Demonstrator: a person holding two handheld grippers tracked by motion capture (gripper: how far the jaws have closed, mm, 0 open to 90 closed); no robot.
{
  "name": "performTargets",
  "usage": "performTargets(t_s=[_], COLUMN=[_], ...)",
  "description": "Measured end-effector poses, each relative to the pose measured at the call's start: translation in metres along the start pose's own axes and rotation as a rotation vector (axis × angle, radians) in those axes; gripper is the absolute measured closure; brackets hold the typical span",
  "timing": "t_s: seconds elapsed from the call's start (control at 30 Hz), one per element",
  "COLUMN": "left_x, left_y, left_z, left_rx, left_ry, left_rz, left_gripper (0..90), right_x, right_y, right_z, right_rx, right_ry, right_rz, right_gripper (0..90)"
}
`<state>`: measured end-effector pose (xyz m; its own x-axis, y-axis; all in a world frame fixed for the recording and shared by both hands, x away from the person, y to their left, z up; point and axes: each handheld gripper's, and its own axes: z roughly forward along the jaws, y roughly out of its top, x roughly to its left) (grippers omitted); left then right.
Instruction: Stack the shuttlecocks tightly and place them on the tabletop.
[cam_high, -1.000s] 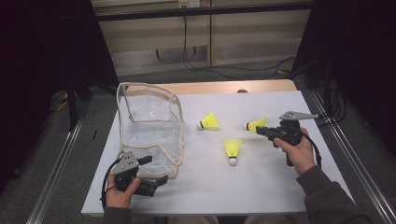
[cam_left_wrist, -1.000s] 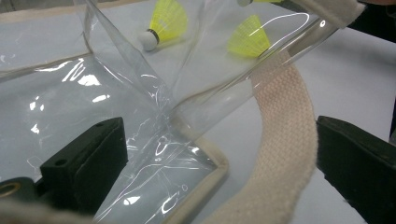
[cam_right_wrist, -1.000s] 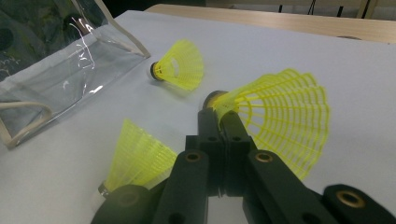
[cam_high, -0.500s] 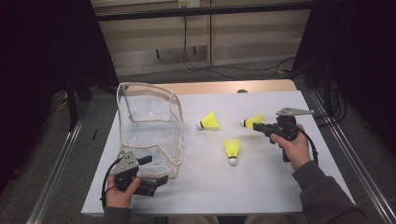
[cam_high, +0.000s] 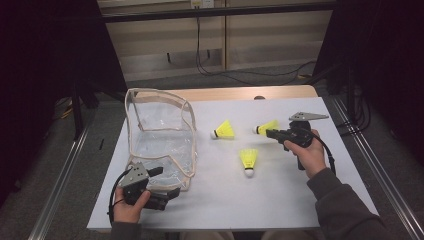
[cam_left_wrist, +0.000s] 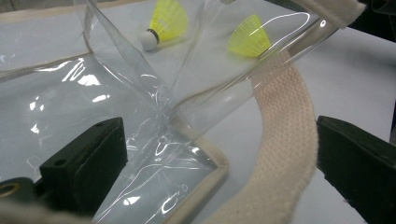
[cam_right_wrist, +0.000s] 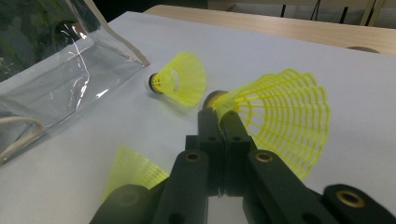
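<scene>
Right hand-held gripper (cam_right_wrist: 219, 112) clenched on the skirt edge of a yellow shuttlecock (cam_right_wrist: 280, 121), held just above the tabletop (cam_high: 280, 200). Left hand-held gripper (cam_left_wrist: 210, 154) released, its jaws standing wide on either side of the webbing strap (cam_left_wrist: 285, 140) and near corner of the clear bag (cam_high: 162, 135). Two further shuttlecocks lie ahead of and below the right jaws: one (cam_right_wrist: 180, 79) toward the bag, one (cam_right_wrist: 133, 170) nearer. To do the step well, the left jaws should probably close on the strap to hold the mouth open, while the right carries its shuttlecock cork-first over the rim, keeping a light pinch that does not crush the skirt.
</scene>
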<state>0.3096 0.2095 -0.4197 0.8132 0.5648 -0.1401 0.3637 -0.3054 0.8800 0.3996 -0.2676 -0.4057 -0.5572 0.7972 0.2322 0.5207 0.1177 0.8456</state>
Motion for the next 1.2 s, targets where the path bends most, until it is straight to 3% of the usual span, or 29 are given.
performTargets(t_s=[1.2], left_x=[0.0], left_y=[0.0], left_z=[0.0], left_rx=[-0.002], left_ry=[0.0], left_rz=[-0.002], left_gripper=[3.6], right_x=[0.003], right_y=[0.015], right_z=[0.027], right_rx=[0.01], right_ry=[-0.001], right_rz=[-0.027], right_gripper=[88.6])
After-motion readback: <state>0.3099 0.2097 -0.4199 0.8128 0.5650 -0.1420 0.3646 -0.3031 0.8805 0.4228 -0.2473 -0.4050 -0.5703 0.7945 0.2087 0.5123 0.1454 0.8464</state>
